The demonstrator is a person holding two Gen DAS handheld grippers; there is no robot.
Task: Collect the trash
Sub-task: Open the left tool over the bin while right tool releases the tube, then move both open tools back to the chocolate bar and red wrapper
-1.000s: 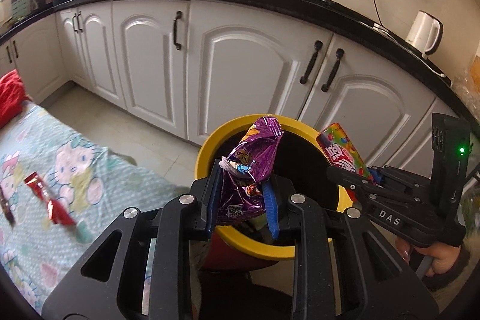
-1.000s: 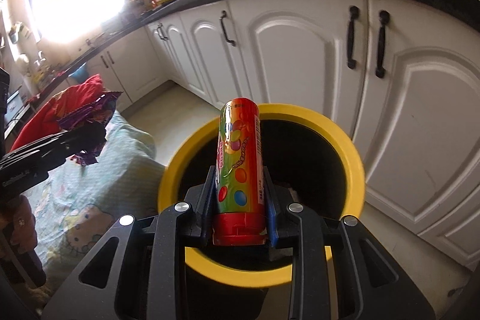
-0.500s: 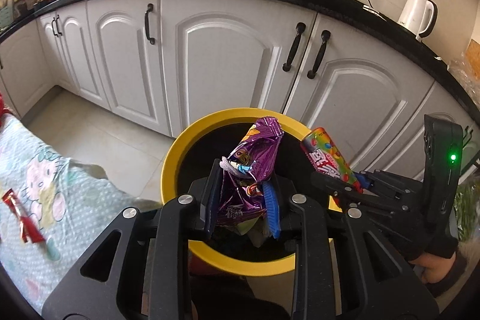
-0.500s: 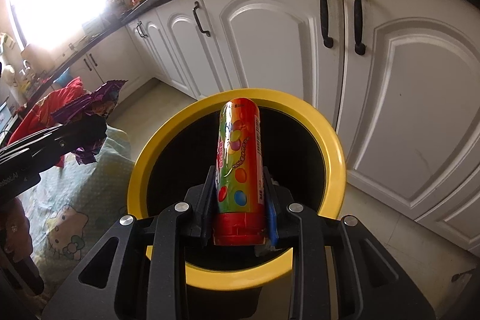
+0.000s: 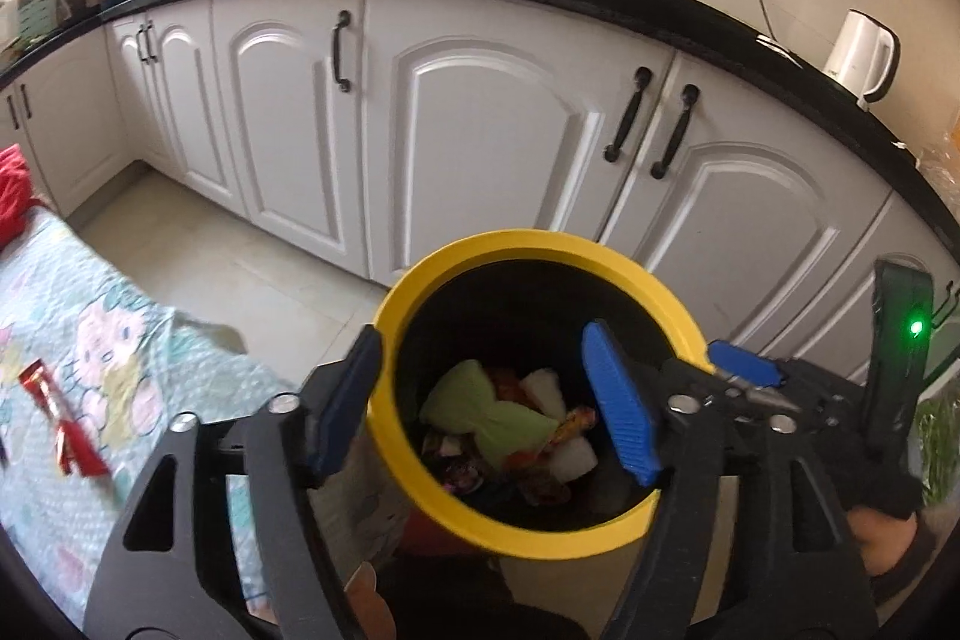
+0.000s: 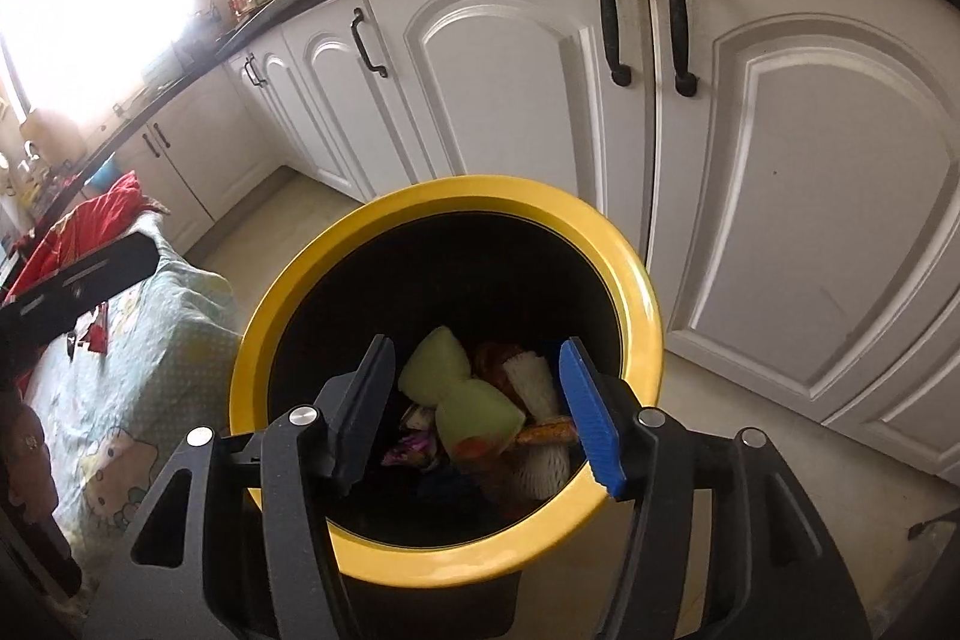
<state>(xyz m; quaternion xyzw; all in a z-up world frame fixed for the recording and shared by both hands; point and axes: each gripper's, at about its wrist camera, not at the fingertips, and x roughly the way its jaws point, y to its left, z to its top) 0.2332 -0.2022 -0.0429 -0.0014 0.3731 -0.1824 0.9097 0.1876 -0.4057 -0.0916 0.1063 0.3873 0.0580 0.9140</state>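
Left wrist view looks steeply down into a yellow-rimmed trash bin [image 5: 420,292] standing on the tiled floor before white cabinet doors [image 5: 480,148]. The left gripper [image 5: 480,409] hangs over the bin's mouth, its jaws having just swung wide, with nothing between them. At the bin's dark bottom lies a heap of trash [image 5: 498,418]: a pale green piece lying crosswise, white foam netting, and crumpled wrappers too jumbled to tell apart. The right gripper [image 5: 744,373] reaches in from the right, over the rim; a hand [image 5: 882,538] grips its handle at the edge, partly cut off. On the patterned cloth [image 5: 90,340] at left, well apart from the bin, a red wrapper [image 5: 66,430] lies with its long axis running near to far.

From the right wrist view, the right gripper [image 6: 477,409] points down into the same bin [image 6: 288,292], its jaws likewise just parted and empty. The green piece [image 6: 456,400] lies below them.
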